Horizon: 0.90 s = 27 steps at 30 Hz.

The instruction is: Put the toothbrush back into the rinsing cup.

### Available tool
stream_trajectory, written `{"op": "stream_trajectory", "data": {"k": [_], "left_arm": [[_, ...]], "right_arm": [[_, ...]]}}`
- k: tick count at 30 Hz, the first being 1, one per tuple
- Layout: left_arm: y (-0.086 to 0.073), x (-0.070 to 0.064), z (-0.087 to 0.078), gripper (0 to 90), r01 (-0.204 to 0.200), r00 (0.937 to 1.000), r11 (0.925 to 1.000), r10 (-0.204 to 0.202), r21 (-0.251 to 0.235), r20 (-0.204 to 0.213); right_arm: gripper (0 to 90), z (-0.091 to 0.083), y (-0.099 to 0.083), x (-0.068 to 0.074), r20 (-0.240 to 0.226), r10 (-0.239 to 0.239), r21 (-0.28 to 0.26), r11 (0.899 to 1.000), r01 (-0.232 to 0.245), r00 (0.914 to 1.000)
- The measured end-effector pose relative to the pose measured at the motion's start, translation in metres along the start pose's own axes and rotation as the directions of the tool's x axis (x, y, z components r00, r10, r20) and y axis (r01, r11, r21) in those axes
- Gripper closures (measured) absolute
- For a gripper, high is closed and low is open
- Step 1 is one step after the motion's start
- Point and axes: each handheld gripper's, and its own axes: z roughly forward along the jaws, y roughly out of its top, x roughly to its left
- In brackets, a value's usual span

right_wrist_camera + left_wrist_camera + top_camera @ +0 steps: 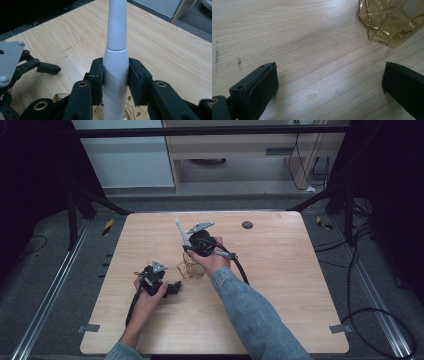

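Table (280, 285): wooden, bears the work near its middle.
Glass (387, 20): amber, wire-caged, probably meant to receive the wand; it sits ahead and right of the left gripper (167, 289), apart from it.
Left gripper: jaws spread wide, low over the table, likely ready to steady the glass.
Right gripper (115, 80): jaws pinching the wand.
Wand (116, 45): white, held upright above the glass, seemingly for lowering in.

Even overhead light brightens the worktop (280, 285); its surroundings stay dark, shadows fall soft, and close-ups blur slightly.
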Motion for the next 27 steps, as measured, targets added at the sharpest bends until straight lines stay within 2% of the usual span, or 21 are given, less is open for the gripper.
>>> {"op": "stream_trajectory", "data": {"k": [10, 27], "left_arm": [[0.0, 0.0001, 0.0, 0.0, 0.0, 1.0, 1.0, 0.0, 0.0, 0.001], [0.0001, 0.0002, 0.0001, 0.0, -0.001, 1.0, 1.0, 0.001, 0.0, 0.001]], "right_arm": [[64.6, -0.0012, 0.0004, -0.0003, -0.001, 0.005, 0.004, 1.0, -0.005, 1.0], [63.1, -0.0087, 0.0029, 0.001, 0.002, -0.015, -0.007, 1.0, 0.015, 0.9999]]}}
